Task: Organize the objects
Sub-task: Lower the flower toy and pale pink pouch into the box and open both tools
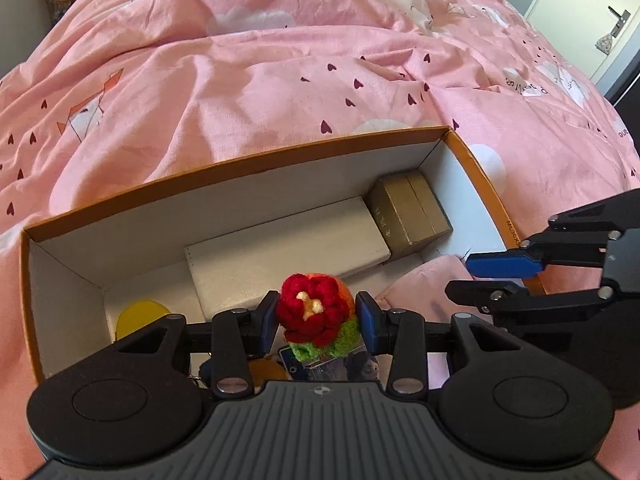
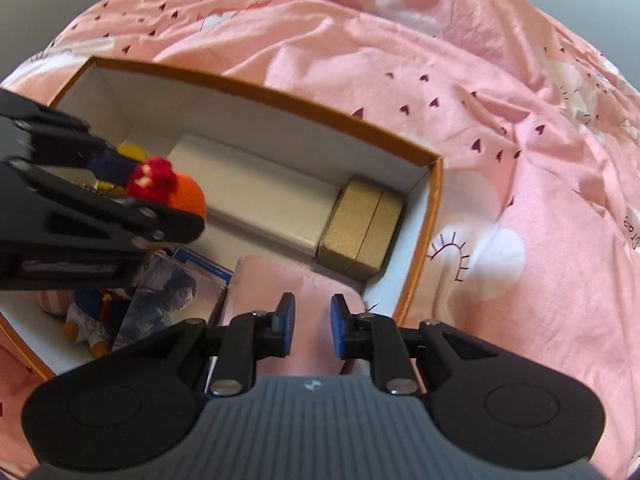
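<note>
The left gripper (image 1: 318,316) is hanging over the near-left part of an orange-rimmed cardboard box (image 1: 248,160) lying on a pink bedspread (image 1: 280,72); its blue pads are clamping a crocheted flower (image 1: 316,312), red-petalled with an orange body and green base, which is sitting above the box floor rather than on it. The right gripper (image 2: 312,326) is standing over the near-right part of the box, just inside the right wall; its fingers (image 2: 286,320) are standing a narrow gap apart, with a pink folded cloth (image 2: 280,280) lying below them; whether the pads are pressing on that cloth cannot be told from the right wrist view. Along the far wall a long white box (image 1: 288,236) is lying flat, its right end touching a gold box (image 1: 408,212) that is filling the far-right corner; a yellow object (image 1: 138,314) is lying in the near-left corner, partly hidden; printed cards (image 2: 168,300) and a small knitted doll (image 2: 90,320) are crowding the near-left floor beneath the left gripper. Open floor is showing only as a narrow strip between the white box and the near contents; the box rim is standing clear on all sides, with rumpled bedspread spreading beyond the far and right edges.
</note>
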{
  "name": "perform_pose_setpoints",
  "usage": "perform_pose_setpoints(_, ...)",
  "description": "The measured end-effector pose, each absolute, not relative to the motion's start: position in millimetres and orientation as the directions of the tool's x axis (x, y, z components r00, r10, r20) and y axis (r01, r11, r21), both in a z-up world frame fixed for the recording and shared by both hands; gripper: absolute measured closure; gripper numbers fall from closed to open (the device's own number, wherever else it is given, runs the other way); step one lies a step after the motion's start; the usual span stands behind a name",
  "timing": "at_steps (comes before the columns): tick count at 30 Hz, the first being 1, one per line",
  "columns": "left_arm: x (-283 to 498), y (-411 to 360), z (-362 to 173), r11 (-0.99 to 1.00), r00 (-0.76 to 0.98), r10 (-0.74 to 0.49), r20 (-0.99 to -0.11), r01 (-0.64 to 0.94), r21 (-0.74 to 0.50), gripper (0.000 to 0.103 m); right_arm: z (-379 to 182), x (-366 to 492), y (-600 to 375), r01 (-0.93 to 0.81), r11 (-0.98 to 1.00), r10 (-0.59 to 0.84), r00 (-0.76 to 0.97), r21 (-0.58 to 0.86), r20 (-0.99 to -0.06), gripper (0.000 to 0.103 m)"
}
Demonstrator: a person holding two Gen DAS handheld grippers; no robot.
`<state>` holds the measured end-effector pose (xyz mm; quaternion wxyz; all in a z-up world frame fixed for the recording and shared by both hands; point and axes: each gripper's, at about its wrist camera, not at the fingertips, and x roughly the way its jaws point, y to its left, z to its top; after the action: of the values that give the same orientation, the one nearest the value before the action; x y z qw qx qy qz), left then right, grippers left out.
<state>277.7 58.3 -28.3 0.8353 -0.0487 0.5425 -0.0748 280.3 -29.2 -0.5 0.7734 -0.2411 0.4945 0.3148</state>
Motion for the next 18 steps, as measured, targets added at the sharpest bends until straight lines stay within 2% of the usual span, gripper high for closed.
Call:
perform_pose_setpoints(5, 288, 57, -46, 0.983, 0.355, -0.177, -0.918, 0.015, -0.184, 0.057, 3, 279, -33, -0.718, 0.69, 0.261, 0.361, -0.089, -0.895, 0.082)
perform_pose_setpoints(18, 285, 50, -61, 0.997, 0.332, -0.08, -0.94, 0.027, -0.075, 0.053, -2, 275, -37, -0.728, 0.678, 0.266, 0.37, -0.1, -0.89, 0.072)
